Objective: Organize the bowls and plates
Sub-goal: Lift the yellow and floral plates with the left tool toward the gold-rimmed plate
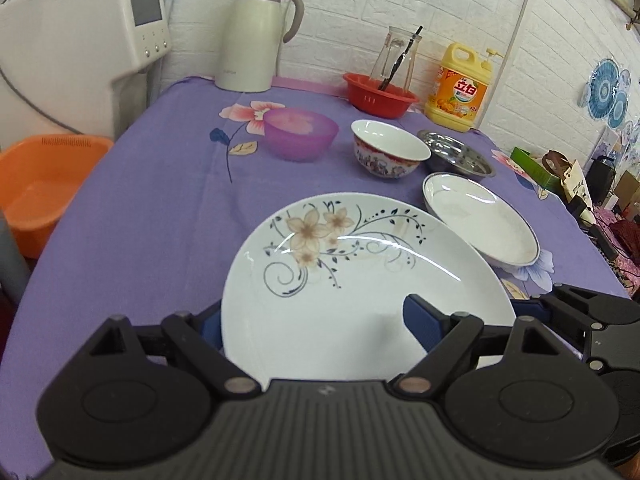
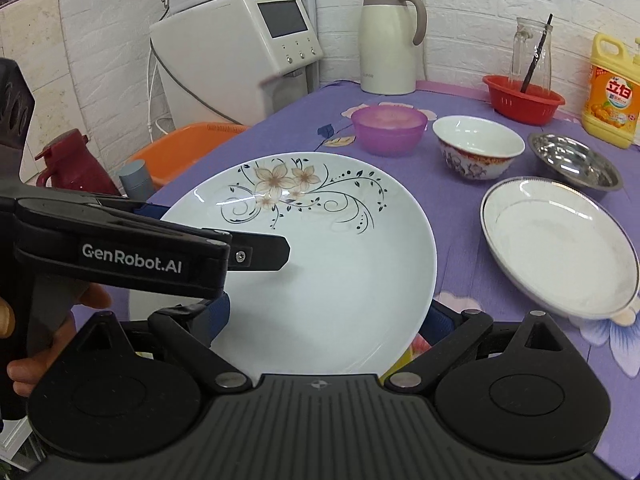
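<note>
Spread under everything, a purple floral tablecloth [image 1: 152, 216], padding the crockery. Carried above it at centre, tilted, the large flowered plate [image 1: 352, 280], gripped on two sides, probably because so wide a dish would tip from a single hold. Left gripper [image 1: 316, 320] clamped on its near rim, one blue pad under the edge at eight o'clock, the other on the face at four. Right gripper [image 2: 328, 320] likewise closed on the rim. At two o'clock of the big plate, well clear, the smaller white plate [image 1: 480, 224]; likely the stacking partner. Beyond, at twelve to one o'clock, purple bowl [image 1: 300, 132], patterned bowl [image 1: 390, 148], steel bowl [image 1: 456, 152], standing separately, not yet nested.
</note>
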A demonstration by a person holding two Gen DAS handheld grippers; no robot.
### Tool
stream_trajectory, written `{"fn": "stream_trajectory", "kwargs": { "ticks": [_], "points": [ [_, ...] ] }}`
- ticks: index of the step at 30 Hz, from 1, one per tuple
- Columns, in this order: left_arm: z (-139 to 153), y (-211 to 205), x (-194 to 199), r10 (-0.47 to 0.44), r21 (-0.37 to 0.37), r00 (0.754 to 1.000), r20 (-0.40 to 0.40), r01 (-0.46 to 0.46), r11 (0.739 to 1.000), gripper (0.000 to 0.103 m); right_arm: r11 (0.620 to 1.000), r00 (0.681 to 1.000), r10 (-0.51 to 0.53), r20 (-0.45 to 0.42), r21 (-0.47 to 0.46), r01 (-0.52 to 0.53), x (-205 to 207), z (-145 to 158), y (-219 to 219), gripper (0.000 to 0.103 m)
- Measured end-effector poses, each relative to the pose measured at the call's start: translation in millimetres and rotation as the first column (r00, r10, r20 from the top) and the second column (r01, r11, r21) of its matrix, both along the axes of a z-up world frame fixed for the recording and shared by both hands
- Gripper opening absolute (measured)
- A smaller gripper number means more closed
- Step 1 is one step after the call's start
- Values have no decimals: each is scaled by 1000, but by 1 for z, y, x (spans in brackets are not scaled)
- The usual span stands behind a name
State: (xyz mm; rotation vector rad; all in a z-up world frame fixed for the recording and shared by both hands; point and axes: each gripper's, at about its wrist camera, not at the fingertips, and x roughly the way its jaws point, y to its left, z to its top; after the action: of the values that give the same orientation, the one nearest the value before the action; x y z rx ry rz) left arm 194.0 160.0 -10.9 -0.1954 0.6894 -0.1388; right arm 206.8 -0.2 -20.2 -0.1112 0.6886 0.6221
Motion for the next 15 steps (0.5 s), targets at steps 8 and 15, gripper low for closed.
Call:
{"fn": "stream_trajectory", "kwargs": {
  "ticks": [8,15],
  "points": [
    [-18,-5,-24,12,-27,999,-31,-13,1000,86,1000,1000,-15,-24,4,15,-27,-11,-6,103],
    [-22,-2,-27,10,-54,1000,-15,-11,998,87,1000,1000,-20,-7,13,20,-31,-17,-7,103]
  ]
}}
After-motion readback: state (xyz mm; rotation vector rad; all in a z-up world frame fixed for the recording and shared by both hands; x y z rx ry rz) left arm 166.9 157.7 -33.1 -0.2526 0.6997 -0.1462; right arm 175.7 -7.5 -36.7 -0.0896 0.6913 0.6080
